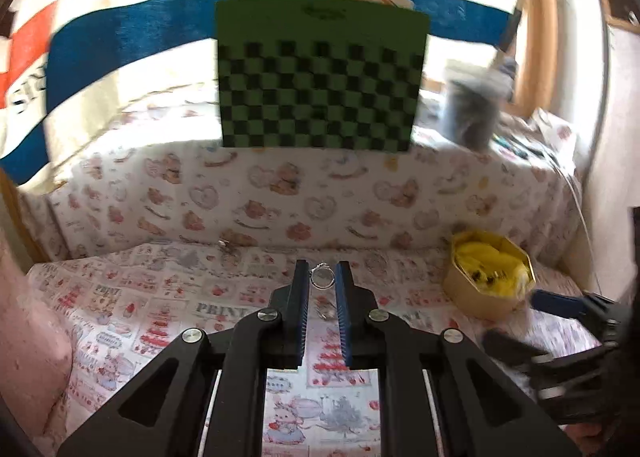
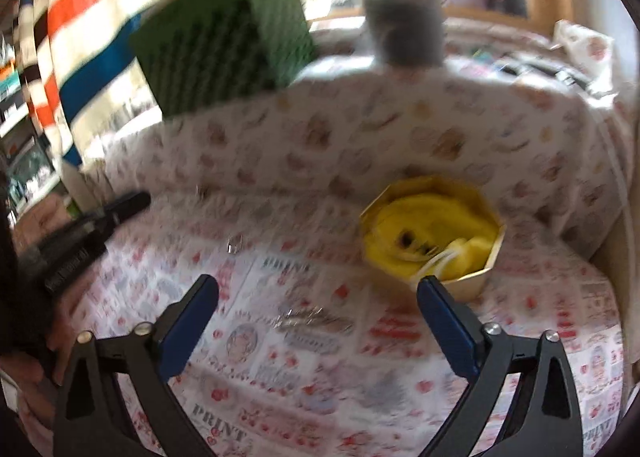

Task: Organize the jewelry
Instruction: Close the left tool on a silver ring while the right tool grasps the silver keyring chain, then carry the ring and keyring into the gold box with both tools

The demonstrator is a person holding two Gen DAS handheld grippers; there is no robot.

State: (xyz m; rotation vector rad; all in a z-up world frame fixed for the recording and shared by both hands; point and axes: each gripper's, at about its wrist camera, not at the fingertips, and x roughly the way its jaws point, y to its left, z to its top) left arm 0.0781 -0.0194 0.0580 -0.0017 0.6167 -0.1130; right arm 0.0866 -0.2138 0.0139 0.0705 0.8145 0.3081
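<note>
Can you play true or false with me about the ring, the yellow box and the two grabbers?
1. The left gripper is pinching a silver ring. True.
2. The box has blue cloth inside. False: the cloth inside is yellow.
3. The right gripper has its fingers spread wide with nothing between them. True.
4. The ring is already lying in the box. False: it sits between the left gripper's fingertips, away from the box.
5. A green and black checkered board stands at the back. True.
6. The tablecloth is plain white. False: it has pink and red printed pictures and words.
</note>
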